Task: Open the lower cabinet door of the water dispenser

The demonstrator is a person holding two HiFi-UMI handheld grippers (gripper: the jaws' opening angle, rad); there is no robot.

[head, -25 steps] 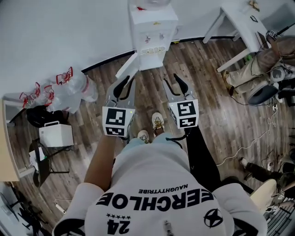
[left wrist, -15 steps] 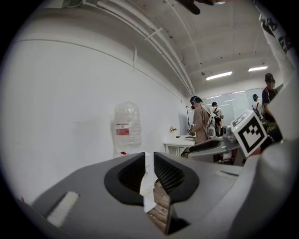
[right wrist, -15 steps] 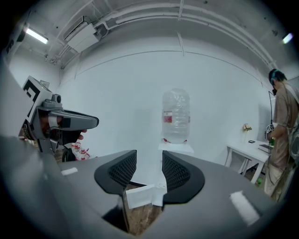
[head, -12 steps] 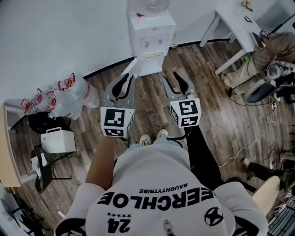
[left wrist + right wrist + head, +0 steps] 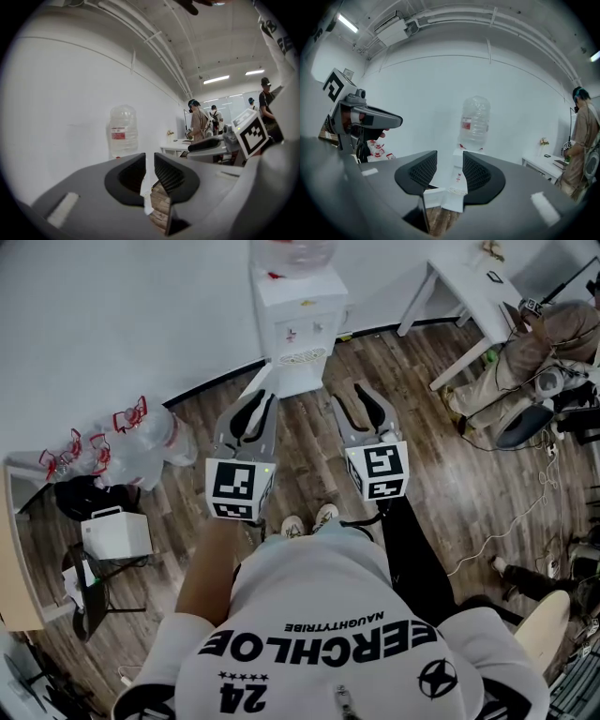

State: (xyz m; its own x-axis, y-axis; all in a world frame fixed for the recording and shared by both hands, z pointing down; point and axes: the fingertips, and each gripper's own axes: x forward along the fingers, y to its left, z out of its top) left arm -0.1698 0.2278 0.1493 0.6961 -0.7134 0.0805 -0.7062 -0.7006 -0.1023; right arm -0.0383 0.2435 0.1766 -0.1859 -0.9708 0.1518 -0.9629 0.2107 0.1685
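Both jaws narrowly apart, empty: left gripper (image 5: 255,401), right gripper (image 5: 351,399); lower cabinet door (image 5: 255,382) of white plastic water dispenser (image 5: 292,320) likely light, rigid, so grab free edge.

The person's white shirt (image 5: 319,610) reads, upside down, small "NAUGHTYTRIBE", big "ERCHLOE", and "24" by a row of stars.

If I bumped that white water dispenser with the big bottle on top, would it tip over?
Probably top-heavy: the water dispenser is tall and narrow, with the bottle perched on top. How full the bottle is I cannot tell, so its weight is uncertain. It stands close to the wall, which likely limits any backward tip.
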